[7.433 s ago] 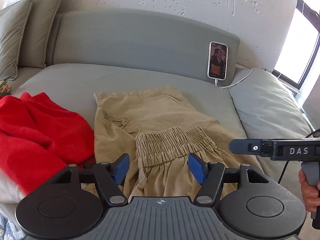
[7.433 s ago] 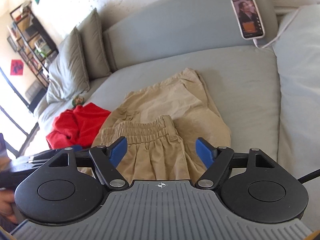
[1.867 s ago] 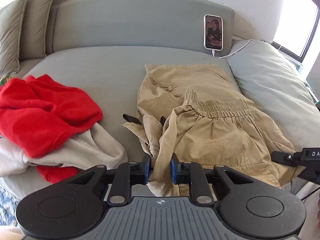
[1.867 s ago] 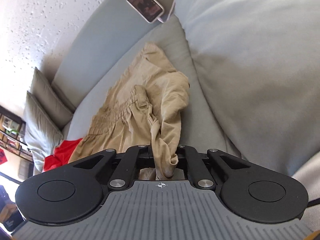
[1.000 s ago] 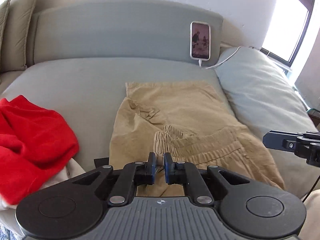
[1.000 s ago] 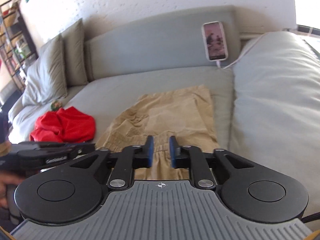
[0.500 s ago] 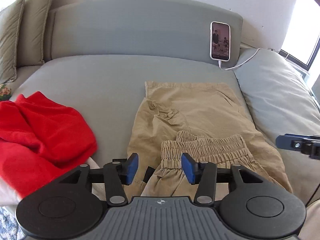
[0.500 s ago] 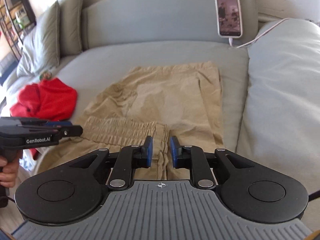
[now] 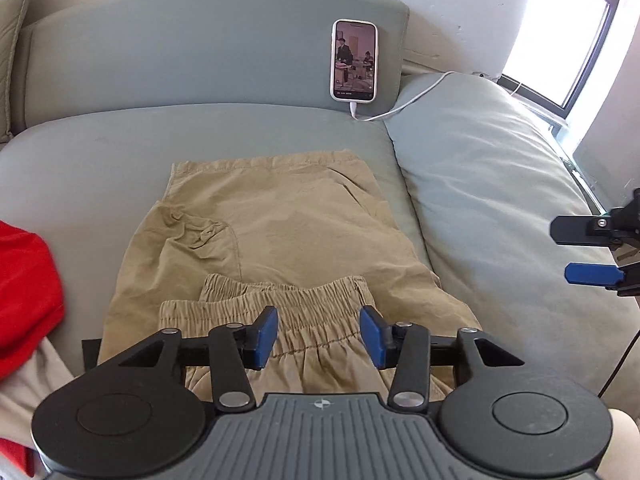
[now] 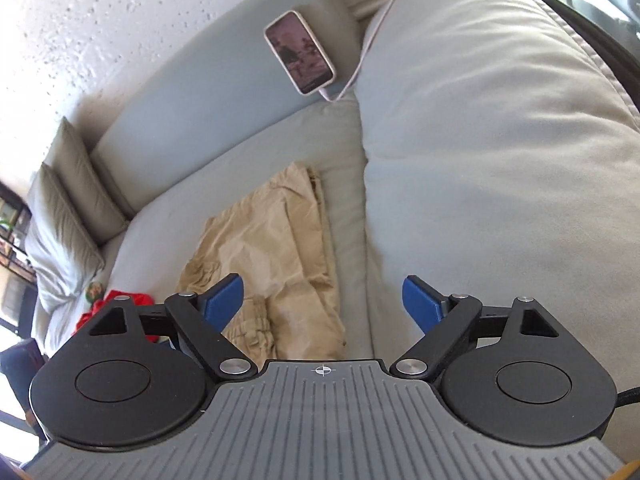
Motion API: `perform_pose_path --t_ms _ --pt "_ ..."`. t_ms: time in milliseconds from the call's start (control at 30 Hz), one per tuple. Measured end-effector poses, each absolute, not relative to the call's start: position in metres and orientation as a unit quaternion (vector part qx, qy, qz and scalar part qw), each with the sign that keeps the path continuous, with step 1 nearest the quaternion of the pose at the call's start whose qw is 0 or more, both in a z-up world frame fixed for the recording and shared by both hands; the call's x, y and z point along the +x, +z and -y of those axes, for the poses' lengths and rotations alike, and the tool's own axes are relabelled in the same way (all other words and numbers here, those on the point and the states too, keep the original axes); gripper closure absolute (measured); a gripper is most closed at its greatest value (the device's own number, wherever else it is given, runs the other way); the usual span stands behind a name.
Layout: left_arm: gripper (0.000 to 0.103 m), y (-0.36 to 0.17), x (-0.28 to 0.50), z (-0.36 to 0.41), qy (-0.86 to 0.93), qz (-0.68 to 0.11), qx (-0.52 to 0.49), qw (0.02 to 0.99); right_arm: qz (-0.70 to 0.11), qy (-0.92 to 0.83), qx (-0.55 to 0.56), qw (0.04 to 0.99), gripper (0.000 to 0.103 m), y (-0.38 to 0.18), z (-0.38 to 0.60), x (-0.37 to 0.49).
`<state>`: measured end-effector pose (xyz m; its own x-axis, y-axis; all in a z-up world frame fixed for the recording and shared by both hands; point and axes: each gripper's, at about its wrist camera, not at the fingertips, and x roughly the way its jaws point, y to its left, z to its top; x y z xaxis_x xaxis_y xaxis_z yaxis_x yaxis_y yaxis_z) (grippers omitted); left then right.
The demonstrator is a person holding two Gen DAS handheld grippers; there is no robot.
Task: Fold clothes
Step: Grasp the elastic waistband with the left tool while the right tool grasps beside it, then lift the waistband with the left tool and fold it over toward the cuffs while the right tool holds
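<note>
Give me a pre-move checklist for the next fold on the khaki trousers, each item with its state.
1. left gripper free of cloth: ok; jaws closing, pads apart above the waistband, gripping nothing.
2. right gripper free of cloth: ok; jaws opening, nothing between them.
3. Waistband folded onto the khaki trousers: ok.
4. Trousers smooth: not ok; wrinkles at the pocket.
5. red garment apart from the trousers: ok.
6. phone and its cable beyond the trousers: ok.
</note>
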<state>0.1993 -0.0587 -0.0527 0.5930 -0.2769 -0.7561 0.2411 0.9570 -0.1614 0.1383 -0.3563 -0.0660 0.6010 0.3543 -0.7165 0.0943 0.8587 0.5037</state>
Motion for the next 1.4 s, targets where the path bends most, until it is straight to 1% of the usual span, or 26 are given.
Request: perform_pose_path --t_ms 33,100,167,267,367,467,533,633,700,767,833,900,967,1033,1067,1167,1300,1400 --pt "0.063 -0.056 0.204 0.062 -0.150 -0.425 -0.021 0.892 -0.443 0.073 0.256 0.856 0.015 -0.073 0.358 0.148" --pt "0.085 -0.066 0.218 0.067 -0.169 -0.433 -0.023 0.885 -0.448 0.073 0.259 0.853 0.016 -0.090 0.358 0.171" --pt "0.091 -0.082 0.229 0.071 -0.175 -0.457 -0.020 0.872 -0.445 0.086 0.274 0.848 0.017 -0.105 0.359 0.194" --pt "0.092 -0.097 0.239 0.069 -0.182 -0.473 -0.028 0.861 -0.434 0.114 0.296 0.843 0.020 -0.122 0.357 0.227" --pt "0.092 -0.098 0.243 0.062 -0.196 -0.484 -0.041 0.852 -0.431 0.145 0.293 0.841 0.027 -0.139 0.349 0.262" --pt "0.090 -0.100 0.245 0.057 -0.210 -0.488 -0.045 0.846 -0.445 0.162 0.318 0.821 0.034 -0.165 0.343 0.297" --pt "0.090 -0.100 0.248 0.055 -0.213 -0.490 -0.049 0.844 -0.451 0.172 0.337 0.808 0.044 -0.180 0.339 0.317" --pt "0.090 -0.100 0.246 0.055 -0.217 -0.486 -0.042 0.846 -0.461 0.188 0.339 0.799 0.046 -0.197 0.328 0.343" --pt "0.090 -0.100 0.245 0.054 -0.219 -0.483 -0.044 0.846 -0.468 0.191 0.328 0.798 0.049 -0.207 0.320 0.358" --pt "0.090 -0.100 0.245 0.052 -0.221 -0.483 -0.049 0.846 -0.458 0.199 0.336 0.799 0.049 -0.215 0.315 0.366" --pt "0.089 -0.101 0.247 0.049 -0.223 -0.485 -0.054 0.844 -0.449 0.208 0.348 0.796 0.045 -0.222 0.310 0.373" --pt "0.089 -0.101 0.248 0.048 -0.224 -0.487 -0.060 0.842 -0.439 0.214 0.360 0.795 0.046 -0.226 0.307 0.378" --pt "0.088 -0.102 0.249 0.047 -0.225 -0.487 -0.061 0.841 -0.437 0.210 0.350 0.802 0.053 -0.224 0.304 0.378" --pt "0.088 -0.100 0.247 0.048 -0.224 -0.487 -0.060 0.842 -0.441 0.198 0.299 0.823 0.095 -0.216 0.298 0.375" --pt "0.088 -0.101 0.247 0.048 -0.223 -0.488 -0.063 0.842 -0.438 0.200 0.285 0.829 0.095 -0.211 0.298 0.372" --pt "0.088 -0.102 0.247 0.045 -0.218 -0.490 -0.072 0.841 -0.397 0.201 0.256 0.858 0.097 -0.187 0.296 0.356" --pt "0.088 -0.099 0.244 0.048 -0.204 -0.492 -0.075 0.843 -0.346 0.217 0.220 0.886 0.099 -0.137 0.284 0.321" --pt "0.087 -0.091 0.241 0.044 -0.185 -0.489 -0.098 0.847 -0.305 0.255 0.186 0.898 0.099 -0.097 0.274 0.281"
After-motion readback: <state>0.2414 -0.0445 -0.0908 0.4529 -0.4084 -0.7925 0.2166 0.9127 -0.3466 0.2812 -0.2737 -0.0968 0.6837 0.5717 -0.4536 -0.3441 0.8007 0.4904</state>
